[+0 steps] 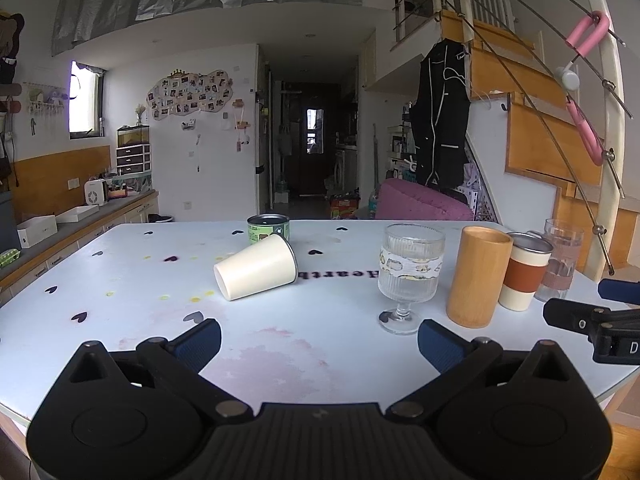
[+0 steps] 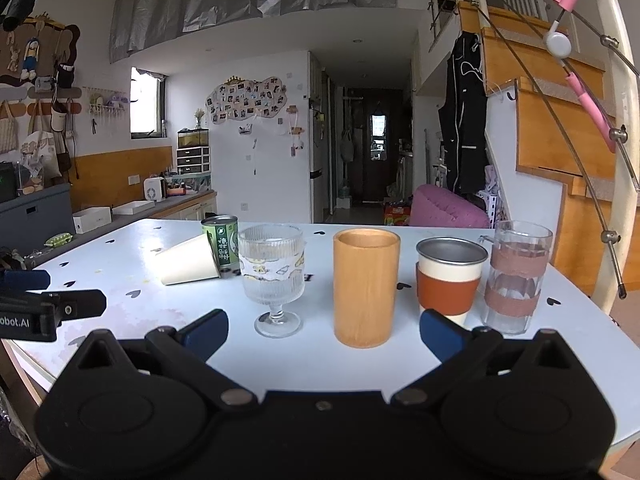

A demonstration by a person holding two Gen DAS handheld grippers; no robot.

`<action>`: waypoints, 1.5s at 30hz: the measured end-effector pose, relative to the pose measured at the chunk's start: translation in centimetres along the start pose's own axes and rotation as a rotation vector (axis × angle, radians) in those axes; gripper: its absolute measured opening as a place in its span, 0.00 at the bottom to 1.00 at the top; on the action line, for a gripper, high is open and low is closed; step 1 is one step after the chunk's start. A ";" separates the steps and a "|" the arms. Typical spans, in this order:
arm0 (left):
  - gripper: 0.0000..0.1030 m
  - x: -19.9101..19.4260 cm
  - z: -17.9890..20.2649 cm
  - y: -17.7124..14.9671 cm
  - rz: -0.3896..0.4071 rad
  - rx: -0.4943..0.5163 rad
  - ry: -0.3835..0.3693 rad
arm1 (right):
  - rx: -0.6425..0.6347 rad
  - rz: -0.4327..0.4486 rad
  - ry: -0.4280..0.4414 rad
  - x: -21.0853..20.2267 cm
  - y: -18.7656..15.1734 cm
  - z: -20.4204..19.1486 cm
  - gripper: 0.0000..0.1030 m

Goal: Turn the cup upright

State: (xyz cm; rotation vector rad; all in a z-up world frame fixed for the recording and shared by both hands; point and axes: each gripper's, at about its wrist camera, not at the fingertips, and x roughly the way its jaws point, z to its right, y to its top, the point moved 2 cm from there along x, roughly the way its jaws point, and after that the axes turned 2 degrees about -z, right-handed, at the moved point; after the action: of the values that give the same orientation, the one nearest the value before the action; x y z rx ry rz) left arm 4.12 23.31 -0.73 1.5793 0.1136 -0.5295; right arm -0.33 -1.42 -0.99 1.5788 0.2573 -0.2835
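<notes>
In the left wrist view, the left gripper (image 1: 319, 344) fills the bottom of the frame, and its two blue-padded fingers (image 1: 199, 342) stand wide apart with nothing between them. They hover over the near part of the pale blue bench (image 1: 280, 344), which has small heart prints. The cream cup (image 1: 256, 267) lies on its side at the middle of the frame, its closed base turned to the lower left and its dark-rimmed mouth turned to the right and away. Just behind it stands a green can (image 1: 268, 229), very near or touching the cup. To the right of the centre a ribbed stemmed glass (image 1: 410, 276) stands upright, then a wooden tumbler (image 1: 478, 276), a cream cup with brown sleeve (image 1: 525, 272) and a tall clear glass (image 1: 562, 258). At the right edge a part of the right gripper (image 1: 592, 324) shows.

In the right wrist view, the right gripper (image 2: 324, 332) is at the bottom, and its fingers (image 2: 206, 330) are also spread wide and empty. The cream cup (image 2: 188, 261) lies on its side in the left middle of the frame, beside the green can (image 2: 222, 240). The stemmed glass (image 2: 274, 276), the wooden tumbler (image 2: 366, 286), the sleeved cup (image 2: 450, 276) and the tall clear glass (image 2: 516, 276) stand in a row across the centre. The left gripper (image 2: 48, 304) shows at the left edge.
</notes>
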 end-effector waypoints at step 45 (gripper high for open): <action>1.00 0.0 0.1 0.1 -0.001 -0.001 0.000 | 0.002 0.006 0.000 -0.2 0.1 0.3 1.00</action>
State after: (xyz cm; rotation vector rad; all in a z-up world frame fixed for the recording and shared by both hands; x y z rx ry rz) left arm 4.12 23.26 -0.65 1.5785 0.1148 -0.5298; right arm -0.50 -1.71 -0.87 1.5813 0.2521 -0.2797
